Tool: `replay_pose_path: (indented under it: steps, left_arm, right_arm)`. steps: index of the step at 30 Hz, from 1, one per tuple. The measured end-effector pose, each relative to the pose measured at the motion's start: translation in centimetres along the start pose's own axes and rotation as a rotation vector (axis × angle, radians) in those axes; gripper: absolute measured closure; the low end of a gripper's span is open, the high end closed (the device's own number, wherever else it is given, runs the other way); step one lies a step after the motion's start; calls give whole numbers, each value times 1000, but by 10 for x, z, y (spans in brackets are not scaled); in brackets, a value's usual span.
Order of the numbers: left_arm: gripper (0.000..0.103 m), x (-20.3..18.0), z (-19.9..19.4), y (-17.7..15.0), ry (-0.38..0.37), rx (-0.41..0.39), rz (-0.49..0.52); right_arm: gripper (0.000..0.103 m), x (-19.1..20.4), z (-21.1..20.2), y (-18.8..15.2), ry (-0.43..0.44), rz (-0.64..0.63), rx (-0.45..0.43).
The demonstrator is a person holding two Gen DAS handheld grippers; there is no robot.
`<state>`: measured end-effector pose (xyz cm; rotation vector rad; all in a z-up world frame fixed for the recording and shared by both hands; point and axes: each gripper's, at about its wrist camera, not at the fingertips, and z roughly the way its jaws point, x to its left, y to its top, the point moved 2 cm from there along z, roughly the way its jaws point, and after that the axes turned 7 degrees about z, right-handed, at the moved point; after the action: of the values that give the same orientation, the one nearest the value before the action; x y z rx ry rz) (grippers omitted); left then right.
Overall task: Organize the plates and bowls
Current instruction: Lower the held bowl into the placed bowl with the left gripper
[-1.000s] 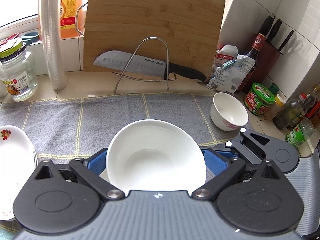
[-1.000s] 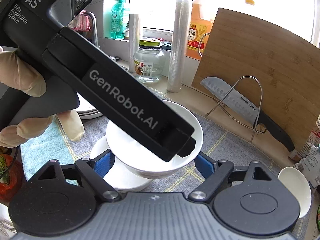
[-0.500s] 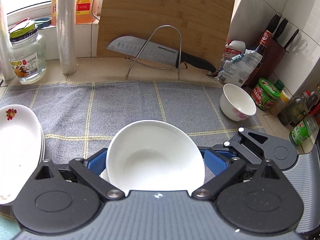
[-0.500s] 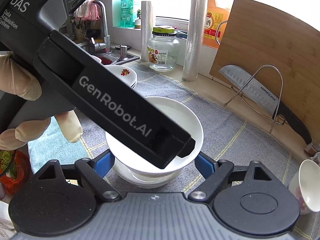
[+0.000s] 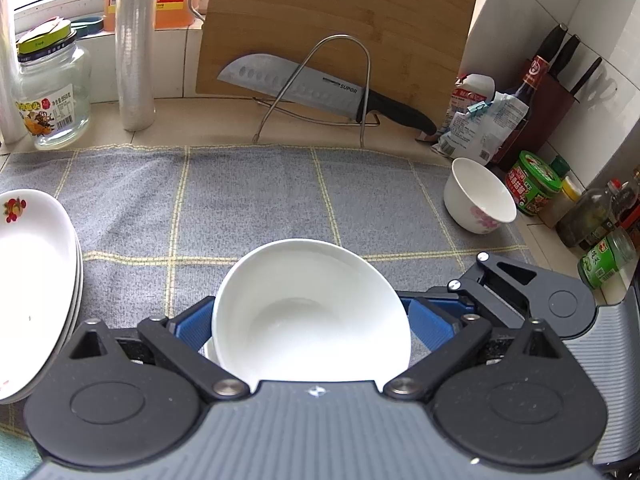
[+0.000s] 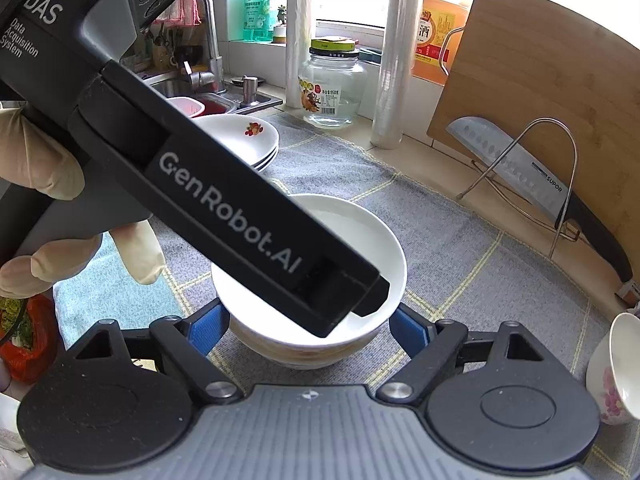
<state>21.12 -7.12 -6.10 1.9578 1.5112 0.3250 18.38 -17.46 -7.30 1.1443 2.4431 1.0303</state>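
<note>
White bowl (image 5: 310, 312) was clamped in left gripper (image 5: 312, 320), over a second bowl (image 6: 304, 354) on the mat. Right gripper (image 6: 306, 330) was spread around the lower bowl, not pressing. Off-centre release could chip rims.

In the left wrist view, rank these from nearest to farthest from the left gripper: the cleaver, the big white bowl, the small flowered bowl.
1. Big white bowl: between the left gripper fingers.
2. Small flowered bowl: right, at the mat's edge.
3. Cleaver: at the back, on the wire stand.
</note>
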Motion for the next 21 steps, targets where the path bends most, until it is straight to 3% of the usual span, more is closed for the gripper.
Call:
replay_pose_path:
  steps: [19,21]
  left_arm:
    - [4,3,5,-5,5,-7,15]
    - [3,3,4,-6,11,-16,22]
  right_arm:
    - [13,1,3,0,-1,-1,4]
    - [8,0,3,0,14,10,11]
